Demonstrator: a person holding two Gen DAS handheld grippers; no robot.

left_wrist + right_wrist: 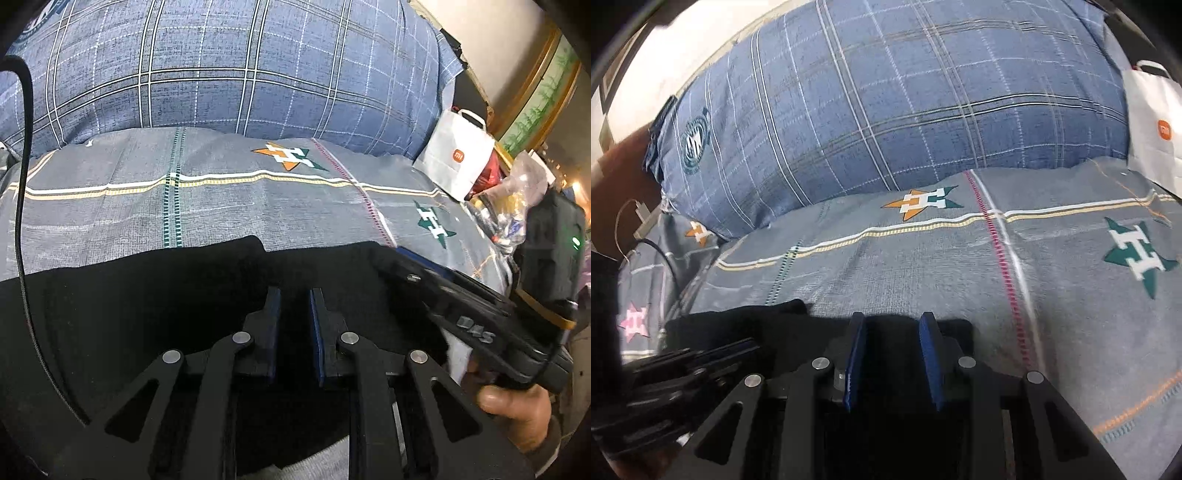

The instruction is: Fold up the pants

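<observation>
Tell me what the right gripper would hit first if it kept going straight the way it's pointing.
Most likely the black pants, which lie right under and ahead of the right gripper. Past their edge comes the grey bedsheet, then the blue plaid pillow, though depth is hard to judge here.

Black pants (129, 295) lie on the grey bed sheet (221, 206), the nearly shut left tool (294, 295) over them, the right tool (461, 314) just beside.
</observation>
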